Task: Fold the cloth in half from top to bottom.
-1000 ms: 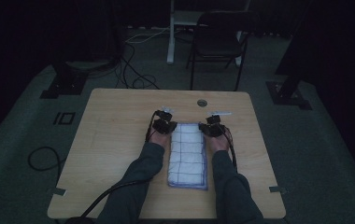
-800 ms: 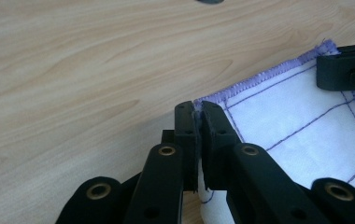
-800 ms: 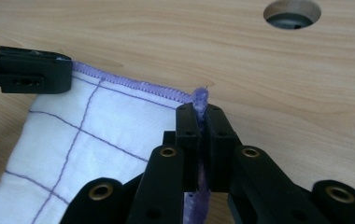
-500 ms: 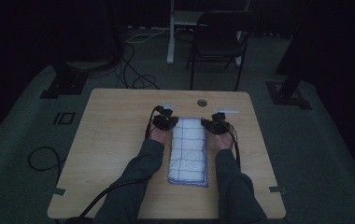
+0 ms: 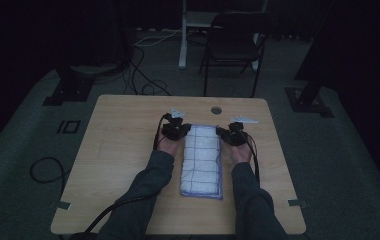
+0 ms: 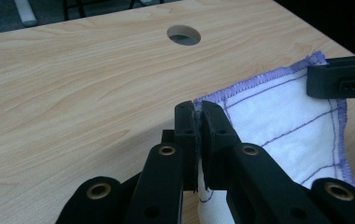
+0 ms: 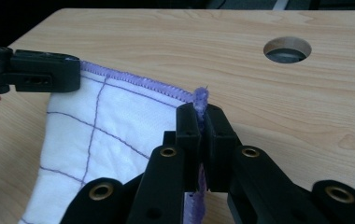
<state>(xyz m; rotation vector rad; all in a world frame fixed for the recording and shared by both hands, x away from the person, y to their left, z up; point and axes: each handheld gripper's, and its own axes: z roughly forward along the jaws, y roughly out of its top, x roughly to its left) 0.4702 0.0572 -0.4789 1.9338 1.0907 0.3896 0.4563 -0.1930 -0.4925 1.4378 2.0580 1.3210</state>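
Your left gripper (image 6: 198,114) and right gripper (image 7: 202,114) each clench a far corner of the white purple-checked folded cloth (image 5: 201,160) on the light wooden bench (image 5: 123,150).

Cloth (image 6: 287,116): white woven fabric, soft and matt, purple stitched grid and hem.
Table (image 6: 82,84): pale wood-grain top, smooth, faint sheen.
Left gripper (image 6: 198,122): matt black plastic, brass-coloured metal rivets.
Right gripper (image 7: 202,125): same black plastic, same rivets.
Sleeve (image 5: 148,190): dull grey-green fabric.
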